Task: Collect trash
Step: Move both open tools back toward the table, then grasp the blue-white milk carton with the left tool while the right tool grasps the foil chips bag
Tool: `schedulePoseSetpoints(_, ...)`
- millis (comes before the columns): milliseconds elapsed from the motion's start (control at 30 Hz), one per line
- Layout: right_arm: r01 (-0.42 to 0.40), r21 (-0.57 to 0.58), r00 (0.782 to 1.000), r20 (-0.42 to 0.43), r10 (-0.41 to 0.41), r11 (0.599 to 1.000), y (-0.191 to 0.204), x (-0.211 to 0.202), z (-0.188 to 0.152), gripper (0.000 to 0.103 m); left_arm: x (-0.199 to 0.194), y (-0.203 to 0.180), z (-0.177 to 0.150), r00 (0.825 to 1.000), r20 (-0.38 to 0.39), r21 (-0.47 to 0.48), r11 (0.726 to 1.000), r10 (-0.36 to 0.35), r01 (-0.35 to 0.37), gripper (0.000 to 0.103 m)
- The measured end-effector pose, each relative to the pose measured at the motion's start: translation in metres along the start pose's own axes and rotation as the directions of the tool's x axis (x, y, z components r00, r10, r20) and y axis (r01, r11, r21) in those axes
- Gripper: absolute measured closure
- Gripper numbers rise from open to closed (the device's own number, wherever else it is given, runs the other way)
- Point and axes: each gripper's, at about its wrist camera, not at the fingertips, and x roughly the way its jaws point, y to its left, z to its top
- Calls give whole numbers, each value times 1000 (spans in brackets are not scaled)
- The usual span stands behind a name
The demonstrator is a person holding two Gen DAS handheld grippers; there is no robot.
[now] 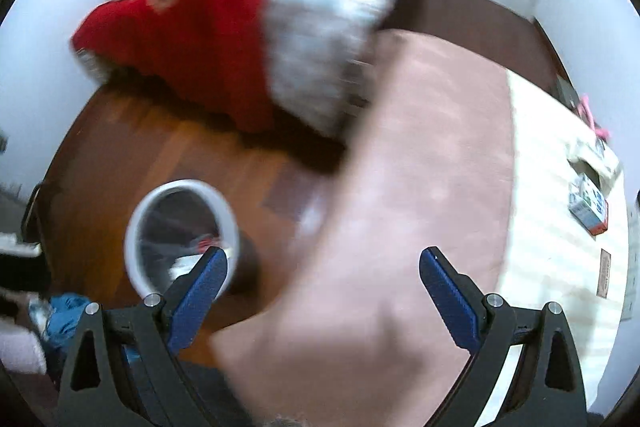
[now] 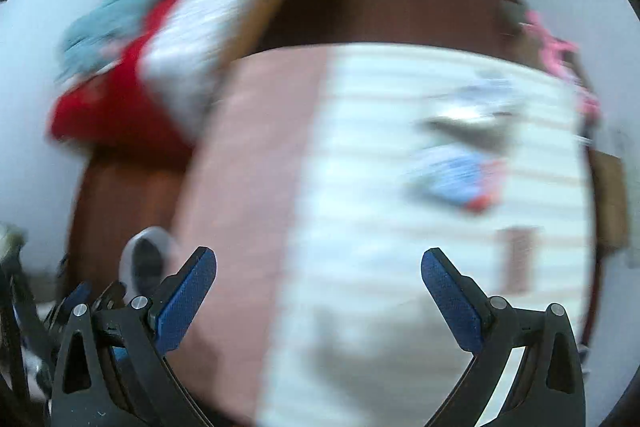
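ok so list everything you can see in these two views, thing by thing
trash bin: one, white rim, clear liner, on the wood floor left of the bed
carton: one, white, blue and red, lying on the striped sheet
striped sheet: one, cream, on the bed's right part
pink blanket: one, covering the bed's left part
bedding pile: one heap, red, white and grey-blue, on the floor beyond the bin
pink item: one, at the bed's far edge, too blurred to identify
left gripper: black with blue pads, open, empty
right gripper: same, open, empty
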Motion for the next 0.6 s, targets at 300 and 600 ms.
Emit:
schedulePoseSetpoints(300, 34, 166, 999, -44, -27, 986, -156, 79, 100, 1, 67, -145, 51, 1000, -30, 166, 986, 9, -4, 5)
schedulePoseSetpoints(600, -101, 201, 993, -42, 111, 974, -181, 148, 112, 74, 85, -190, 65, 999, 3, 337, 941, 34, -33, 5)
